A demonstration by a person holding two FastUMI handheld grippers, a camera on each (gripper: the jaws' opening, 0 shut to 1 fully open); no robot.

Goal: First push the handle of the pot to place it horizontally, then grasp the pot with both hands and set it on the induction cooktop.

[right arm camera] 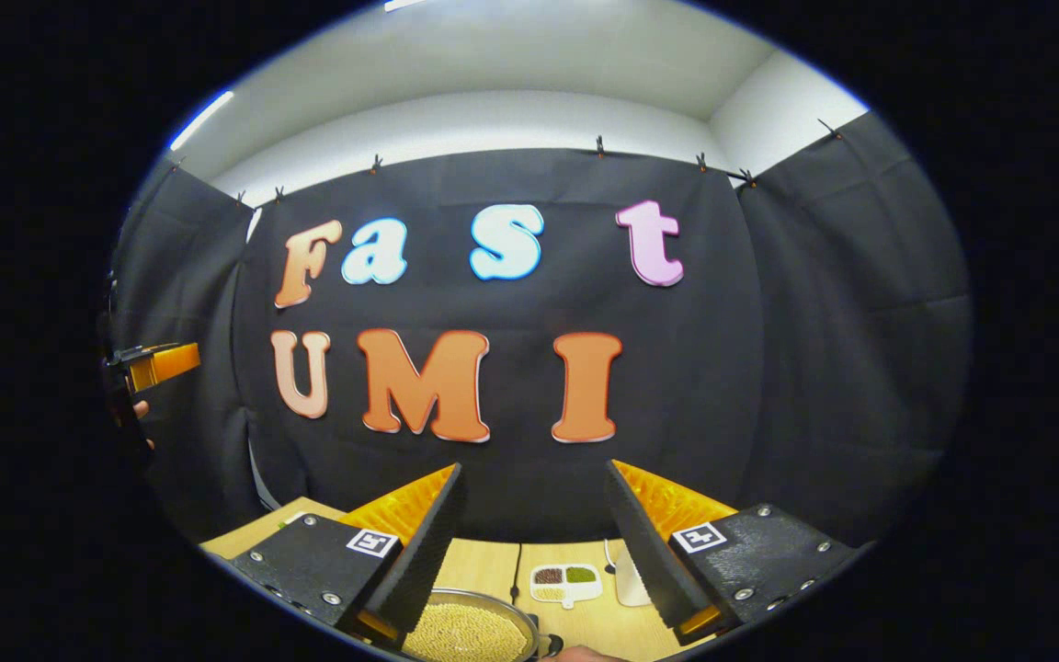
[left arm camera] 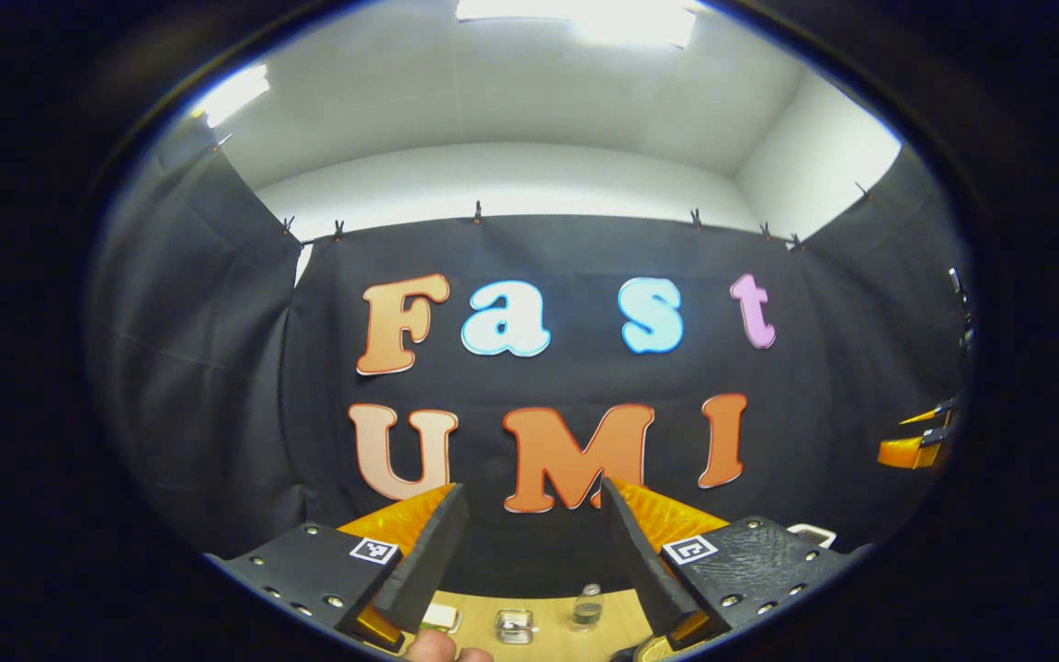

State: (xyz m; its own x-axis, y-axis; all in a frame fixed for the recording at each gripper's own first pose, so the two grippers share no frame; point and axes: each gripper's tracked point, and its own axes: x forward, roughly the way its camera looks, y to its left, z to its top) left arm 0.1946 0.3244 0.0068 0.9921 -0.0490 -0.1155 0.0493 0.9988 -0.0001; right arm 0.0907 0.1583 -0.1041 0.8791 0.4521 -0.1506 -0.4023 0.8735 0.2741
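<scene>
Pot (right arm camera: 467, 630), grain-filled, sits at the table's (right arm camera: 493, 556) near edge, below the right gripper (right arm camera: 534, 524), fingers apart, holding nothing. Divided dish (right arm camera: 566, 582) just beyond. Left gripper (left arm camera: 534, 542) spread too, raised over a small bottle (left arm camera: 587, 607).

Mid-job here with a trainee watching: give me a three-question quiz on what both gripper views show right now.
1. True or false: the right gripper is shut on the pot.
2. In the right gripper view, what lies on the table beyond the pot? A) a divided dish B) a kettle C) a knife
3. Fill in: in the left gripper view, the left gripper has its jaws ____, with a small bottle on the table below.

Key: 1 false; 2 A; 3 open.
</scene>
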